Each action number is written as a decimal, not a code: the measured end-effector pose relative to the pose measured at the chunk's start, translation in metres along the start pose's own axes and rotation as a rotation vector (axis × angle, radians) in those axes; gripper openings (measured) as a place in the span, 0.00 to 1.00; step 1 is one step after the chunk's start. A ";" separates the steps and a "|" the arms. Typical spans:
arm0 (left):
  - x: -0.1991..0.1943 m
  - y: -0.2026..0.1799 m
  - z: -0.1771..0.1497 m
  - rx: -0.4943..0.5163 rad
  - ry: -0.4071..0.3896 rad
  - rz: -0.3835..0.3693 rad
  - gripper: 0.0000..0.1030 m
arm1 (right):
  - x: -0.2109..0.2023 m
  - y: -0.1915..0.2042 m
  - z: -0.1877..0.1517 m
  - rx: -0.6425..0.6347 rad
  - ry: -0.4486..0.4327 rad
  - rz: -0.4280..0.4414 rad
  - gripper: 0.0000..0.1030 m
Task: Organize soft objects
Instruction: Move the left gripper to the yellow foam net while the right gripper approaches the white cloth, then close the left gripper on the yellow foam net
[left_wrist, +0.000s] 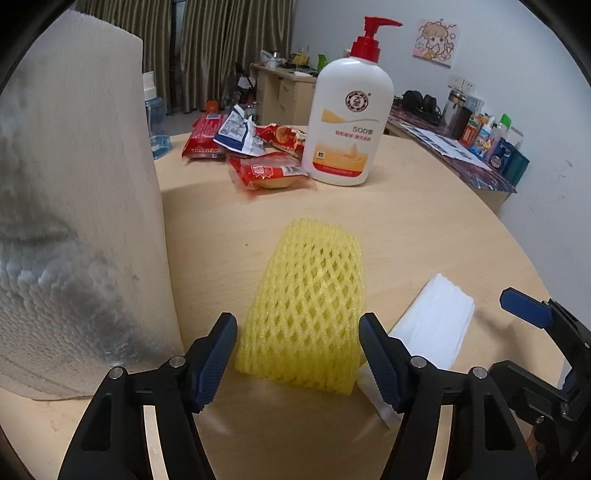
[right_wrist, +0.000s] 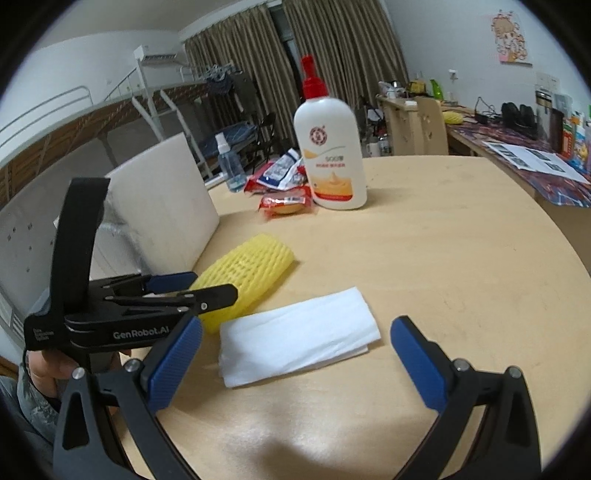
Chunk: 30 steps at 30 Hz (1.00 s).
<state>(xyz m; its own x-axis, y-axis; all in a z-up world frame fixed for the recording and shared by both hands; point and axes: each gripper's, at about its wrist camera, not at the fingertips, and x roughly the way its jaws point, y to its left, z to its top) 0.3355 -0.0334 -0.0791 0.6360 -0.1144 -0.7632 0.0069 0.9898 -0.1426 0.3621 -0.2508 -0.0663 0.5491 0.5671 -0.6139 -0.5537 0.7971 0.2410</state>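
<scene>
- Yellow foam netting, a soft fruit sleeve (left_wrist: 306, 314), lies flat on the round wooden table (left_wrist: 424, 221), its near end between the blue pads of the left gripper (left_wrist: 298, 354).
- The left jaws stand partly open, one pad at each side of the sleeve. The right pad looks to be at the sleeve's edge; a firm pinch cannot be told.
- The right gripper (right_wrist: 295, 365) hangs with its jaws wide apart and holds nothing. The folded white tissue (right_wrist: 299, 338) lies on the table just ahead of its pads, untouched.
- Sleeve and tissue lie side by side, close but apart, near the table's front edge.
- A tall paper towel roll (left_wrist: 77, 221) stands hard by the left gripper's left side, which leaves little room there. To the right the table is bare out to its curved rim.
- Further back stand a white pump bottle (left_wrist: 349, 118) with a red top and a heap of red snack packets (left_wrist: 258, 147), well clear of both grippers.
- The bottle's label reads "SOD". The left gripper's body, in the right wrist view, reads "GenRobot.AI".
</scene>
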 end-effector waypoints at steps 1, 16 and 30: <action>0.001 0.000 0.000 0.000 0.003 0.002 0.65 | 0.002 0.000 0.000 -0.005 0.010 0.001 1.00; 0.006 0.004 -0.003 -0.006 0.030 -0.014 0.47 | 0.018 -0.003 0.006 -0.060 0.083 0.017 1.00; -0.003 0.005 -0.009 -0.002 0.005 -0.041 0.14 | 0.037 0.007 0.008 -0.135 0.157 -0.016 1.00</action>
<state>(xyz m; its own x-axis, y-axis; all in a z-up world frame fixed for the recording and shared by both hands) 0.3266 -0.0289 -0.0826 0.6313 -0.1553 -0.7598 0.0313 0.9841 -0.1751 0.3838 -0.2225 -0.0816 0.4602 0.5071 -0.7287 -0.6307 0.7644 0.1336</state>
